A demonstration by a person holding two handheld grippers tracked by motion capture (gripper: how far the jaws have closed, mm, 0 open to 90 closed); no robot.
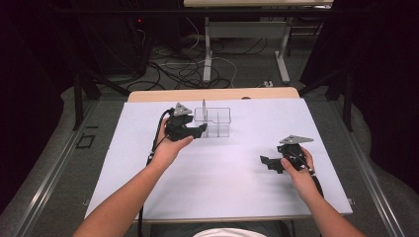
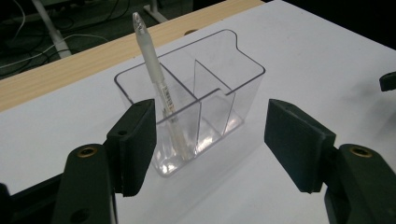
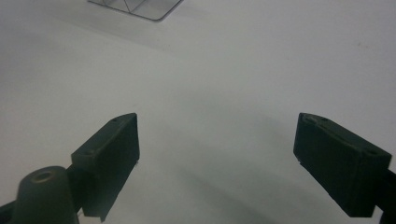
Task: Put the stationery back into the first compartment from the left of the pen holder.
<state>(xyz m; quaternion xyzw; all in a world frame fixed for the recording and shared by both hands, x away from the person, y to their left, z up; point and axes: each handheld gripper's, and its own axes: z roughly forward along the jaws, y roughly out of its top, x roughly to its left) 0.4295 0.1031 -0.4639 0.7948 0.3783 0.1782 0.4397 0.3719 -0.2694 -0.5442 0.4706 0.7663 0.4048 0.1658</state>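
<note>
because your left hand-held gripper (image 2: 210,140) stands with its jaws spread and nothing pressed between the pads, the white translucent plastic pen (image 2: 161,88) is on its own now: it stands tilted in a rear compartment of the clear plastic three-compartment organiser box (image 2: 233,88), its tip on the floor of that compartment and its cap well above the rim. the box sits on the white sheet of the bench (image 1: 222,168), toward its far side, and your left hand-held gripper is just beside the box, on its near side.

the main risk is a knock. one pad is right at the near corner of the box, so if you swing the hand sideways or dip it as you pull away, you could shove the light box along the smooth sheet or tip it, and the leaning pen would likely roll out. the tall cap is another catch point if your hand moves across the top of the box. the trailing cable could also drag across the box.

your right hand-held gripper (image 3: 217,158), well apart from the box on its near right, is wide open over bare sheet and holds nothing, so it poses little risk while it rests there.
</note>
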